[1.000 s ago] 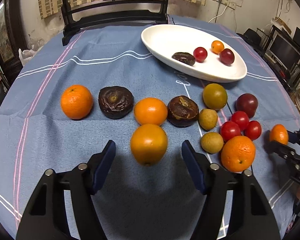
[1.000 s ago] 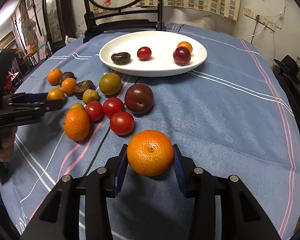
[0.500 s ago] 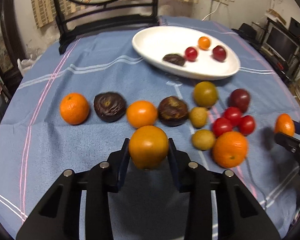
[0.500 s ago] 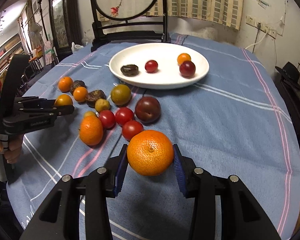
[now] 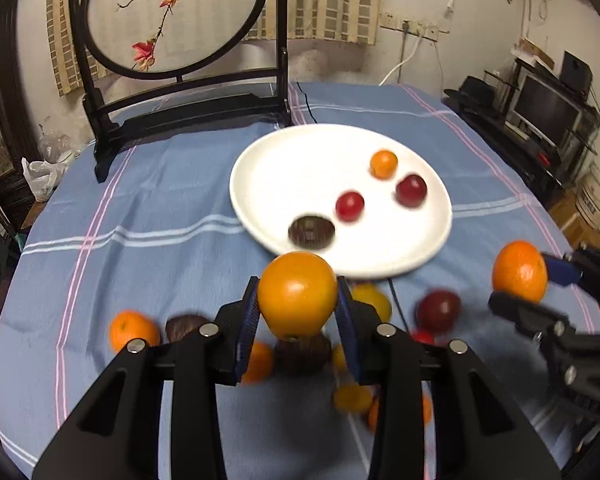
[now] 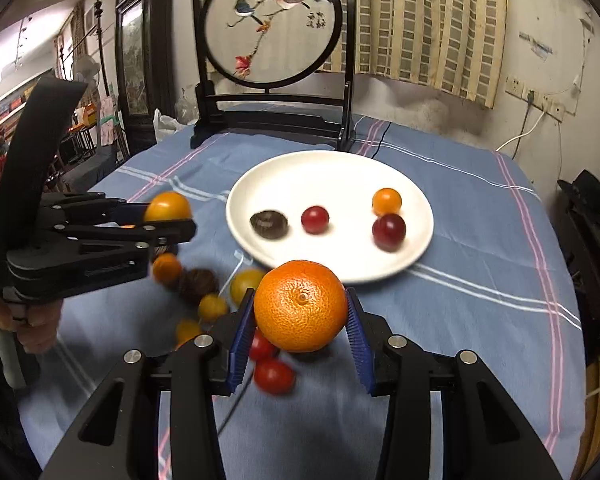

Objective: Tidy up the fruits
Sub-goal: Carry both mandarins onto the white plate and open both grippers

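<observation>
Fruit in both grippers, both raised above the blue striped cloth-covered counter (image 5: 172,208), presumably so each load clears the loose pile on its way to the round white ceramic plate (image 5: 256,184); going left to right, the left gripper (image 5: 298,318) has its jaws pinching a smooth yellow-orange round fruit (image 5: 297,294) across its widest part, a hold that likely keeps it from rolling out; the plate lies at about one o'clock from it, carrying a dark wrinkled fruit (image 5: 311,232), two red ones and a small orange one, spaced well apart, leaving bare room for more; loose fruits remain below, blurred; further right, the right gripper (image 6: 300,334) has its jaws clamped on a dimpled orange mandarin (image 6: 300,306), plate at twelve o'clock.
</observation>
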`<state>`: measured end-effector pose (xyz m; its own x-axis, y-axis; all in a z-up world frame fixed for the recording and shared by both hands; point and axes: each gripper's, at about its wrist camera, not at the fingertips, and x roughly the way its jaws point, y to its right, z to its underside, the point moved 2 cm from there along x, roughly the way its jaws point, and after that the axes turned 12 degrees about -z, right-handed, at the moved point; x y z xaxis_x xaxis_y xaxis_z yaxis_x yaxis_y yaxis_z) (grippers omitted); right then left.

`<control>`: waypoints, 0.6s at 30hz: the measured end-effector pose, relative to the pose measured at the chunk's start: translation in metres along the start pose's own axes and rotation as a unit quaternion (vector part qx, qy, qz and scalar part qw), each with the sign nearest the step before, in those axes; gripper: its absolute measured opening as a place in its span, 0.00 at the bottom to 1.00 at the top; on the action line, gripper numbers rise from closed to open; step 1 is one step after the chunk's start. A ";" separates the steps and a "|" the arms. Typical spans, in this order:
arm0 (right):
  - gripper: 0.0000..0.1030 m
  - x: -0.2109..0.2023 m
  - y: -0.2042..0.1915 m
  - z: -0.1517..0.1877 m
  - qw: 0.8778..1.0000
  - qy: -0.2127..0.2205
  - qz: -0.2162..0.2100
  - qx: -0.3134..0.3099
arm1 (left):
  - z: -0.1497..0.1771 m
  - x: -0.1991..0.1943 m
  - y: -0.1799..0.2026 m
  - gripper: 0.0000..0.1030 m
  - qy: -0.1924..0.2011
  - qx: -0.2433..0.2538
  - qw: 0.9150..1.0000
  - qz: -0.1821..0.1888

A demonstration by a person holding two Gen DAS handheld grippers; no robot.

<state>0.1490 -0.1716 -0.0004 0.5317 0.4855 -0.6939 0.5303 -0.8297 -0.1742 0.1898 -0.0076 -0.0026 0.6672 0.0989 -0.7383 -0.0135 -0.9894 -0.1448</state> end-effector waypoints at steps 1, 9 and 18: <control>0.42 0.007 0.004 -0.004 1.000 -0.004 0.004 0.003 | -0.006 0.006 0.002 0.35 -0.004 -0.004 1.000 -0.001; 0.43 0.057 0.033 -0.023 0.998 -0.042 0.012 0.038 | -0.039 0.049 0.009 0.35 -0.016 -0.017 1.000 -0.019; 0.43 0.089 0.040 -0.023 0.996 -0.062 0.018 0.056 | -0.058 0.099 0.018 0.35 -0.051 -0.037 0.997 -0.034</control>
<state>0.2326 -0.1557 -0.0529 0.4598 0.4223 -0.7812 0.4311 -0.8752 -0.2195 0.2990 -0.0221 -0.0402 0.5851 0.1722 -0.7925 0.0861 -0.9849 -0.1504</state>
